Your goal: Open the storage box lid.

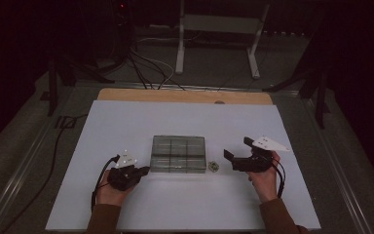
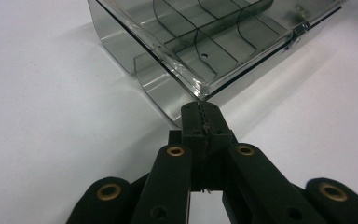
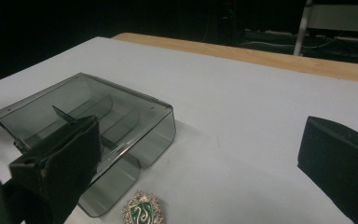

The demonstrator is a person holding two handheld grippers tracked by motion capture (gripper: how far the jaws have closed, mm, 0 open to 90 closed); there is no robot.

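The clear compartment box [image 1: 178, 154] sits mid-table, a green brooch [image 3: 143, 210] just beside it. My left gripper [image 2: 201, 115], jaws pressed together, steadies the box's corner; my right gripper [image 1: 237, 155] hovers spread. Next, I judge, I pinch the brooch.

Box [image 1: 178, 154] mid-table [image 1: 126, 122]; badge [image 1: 214, 166] just right of it; tongs either side.

Clear box [image 1: 178, 154], left claw [image 1: 144, 170] touching
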